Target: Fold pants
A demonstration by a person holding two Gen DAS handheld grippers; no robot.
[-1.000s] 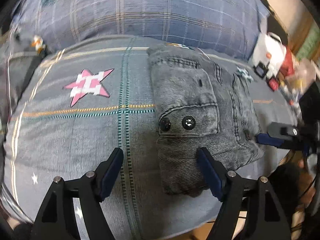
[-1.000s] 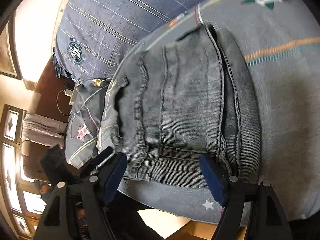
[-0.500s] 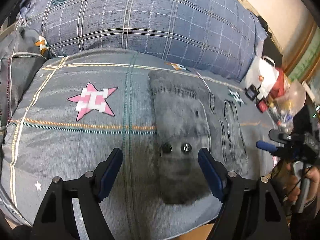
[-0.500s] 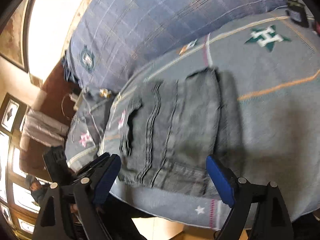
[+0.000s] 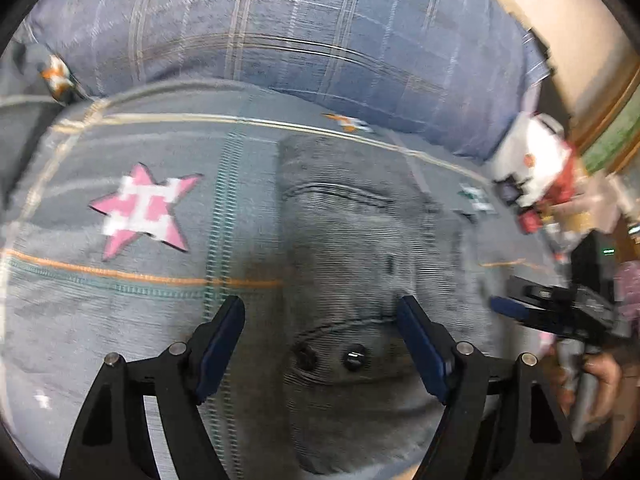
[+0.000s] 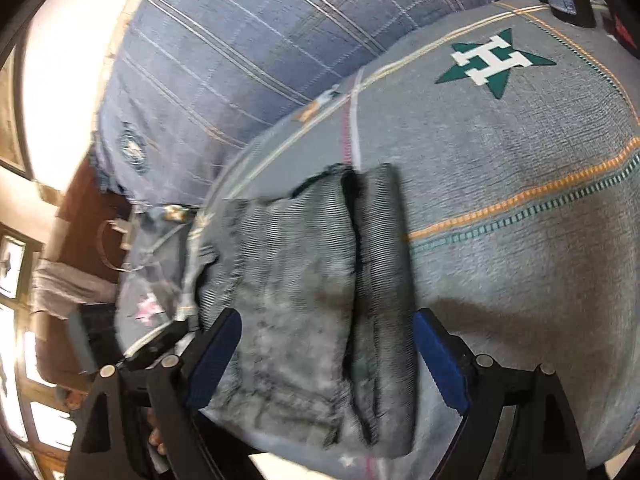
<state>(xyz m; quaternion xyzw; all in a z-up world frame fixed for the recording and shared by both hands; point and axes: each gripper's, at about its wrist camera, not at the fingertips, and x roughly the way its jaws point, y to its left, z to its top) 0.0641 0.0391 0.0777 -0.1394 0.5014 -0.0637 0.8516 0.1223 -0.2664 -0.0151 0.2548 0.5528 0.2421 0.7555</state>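
Grey denim pants (image 5: 360, 264) lie folded in a compact rectangle on the grey bedspread (image 5: 120, 288), with two dark buttons facing up near the front edge. My left gripper (image 5: 322, 344) is open and empty, just above the pants' near end. In the right wrist view the folded pants (image 6: 312, 292) lie in stacked layers near the bed's edge. My right gripper (image 6: 328, 360) is open and empty, hovering over them. The right gripper also shows in the left wrist view (image 5: 516, 312) at the right of the pants.
A blue plaid duvet (image 5: 300, 40) is heaped behind the pants. A pink star (image 5: 144, 208) and a green star (image 6: 492, 62) are printed on the bedspread. A white bag and clutter (image 5: 536, 172) stand at the right. A pillow (image 6: 152, 292) lies at the left.
Both grippers have stayed open. The left camera has moved closer to the pants again; the right has shifted so the pants sit lower and nearer its fingers. The pants have not changed shape.
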